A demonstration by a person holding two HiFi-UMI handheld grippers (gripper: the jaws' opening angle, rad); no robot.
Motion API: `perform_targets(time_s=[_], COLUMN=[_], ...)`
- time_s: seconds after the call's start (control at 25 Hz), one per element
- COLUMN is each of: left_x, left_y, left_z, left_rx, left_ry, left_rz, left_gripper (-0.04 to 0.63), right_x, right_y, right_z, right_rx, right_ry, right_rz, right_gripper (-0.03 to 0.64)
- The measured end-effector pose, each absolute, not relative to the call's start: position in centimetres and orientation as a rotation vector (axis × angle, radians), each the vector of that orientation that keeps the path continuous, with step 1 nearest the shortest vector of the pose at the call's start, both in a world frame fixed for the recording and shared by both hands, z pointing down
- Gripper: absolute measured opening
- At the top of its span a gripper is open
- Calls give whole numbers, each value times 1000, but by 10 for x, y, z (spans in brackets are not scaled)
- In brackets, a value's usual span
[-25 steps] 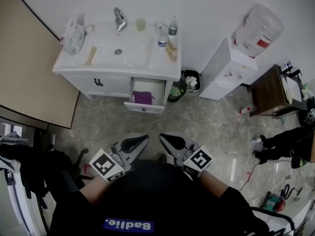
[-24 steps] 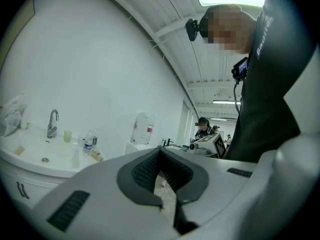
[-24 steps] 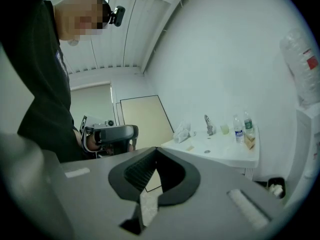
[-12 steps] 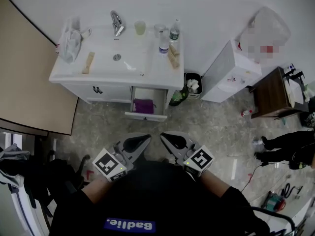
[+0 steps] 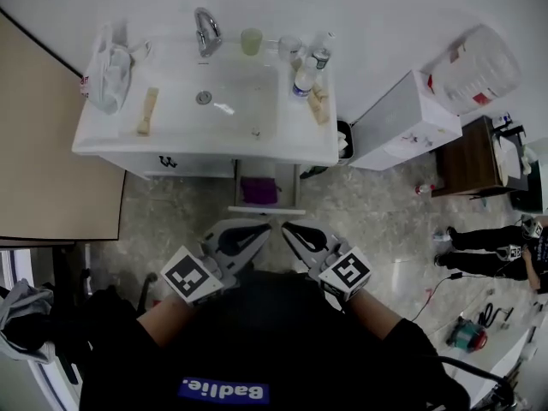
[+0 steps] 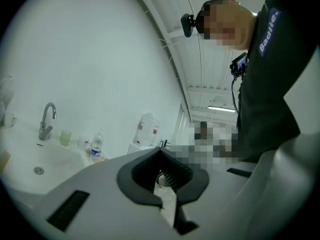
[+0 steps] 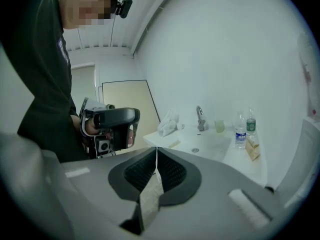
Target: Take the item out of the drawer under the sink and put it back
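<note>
Under the white sink counter [image 5: 308,148], a drawer [image 5: 266,210] stands pulled out. A purple item [image 5: 259,191] lies inside it. My left gripper [image 5: 259,230] and right gripper [image 5: 288,228] hover side by side just in front of the drawer, tips pointing at it. Neither touches it. Both are shut with nothing between the jaws. In the left gripper view the left gripper [image 6: 160,151] points up over the basin. In the right gripper view the right gripper [image 7: 156,149] faces the counter, and the drawer is hidden in both gripper views.
On the counter are a faucet [image 5: 205,31], a green cup [image 5: 251,41], water bottles [image 5: 304,80], a white bag [image 5: 107,75] and a wooden piece [image 5: 147,111]. A water dispenser [image 5: 402,127] and a bin [image 5: 343,139] stand right of the vanity. A person [image 5: 488,251] is at far right.
The view has come closer to the vanity, which now looks larger and lower in the picture. Both grippers have moved up to the open drawer's front and stay shut.
</note>
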State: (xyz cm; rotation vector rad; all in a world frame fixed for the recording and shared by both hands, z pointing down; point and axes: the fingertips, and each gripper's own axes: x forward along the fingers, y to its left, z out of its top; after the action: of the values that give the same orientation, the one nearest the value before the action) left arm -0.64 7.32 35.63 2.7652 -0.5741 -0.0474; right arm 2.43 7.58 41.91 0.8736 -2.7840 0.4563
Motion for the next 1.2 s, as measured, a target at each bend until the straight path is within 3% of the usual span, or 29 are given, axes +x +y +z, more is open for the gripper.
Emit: perform_targets(time_s=[0.44,0.96,1.2], left_x=[-21,-27,-35], left_y=[34,22,19], left_z=[375,400,413], left_rx=[2700,2613,2584], left_ry=[-659,-829,-859], left_rz=[-23,27,19], left_gripper=[-12,-12,-12], right_x=[16,16,5], right_y=[24,-14,-28], right_z=[498,650,715], right_rx=[718,515,424], right_ry=[-2651,-2346,-2202], right_rz=[463,480,425], right_gripper=[28,141,157])
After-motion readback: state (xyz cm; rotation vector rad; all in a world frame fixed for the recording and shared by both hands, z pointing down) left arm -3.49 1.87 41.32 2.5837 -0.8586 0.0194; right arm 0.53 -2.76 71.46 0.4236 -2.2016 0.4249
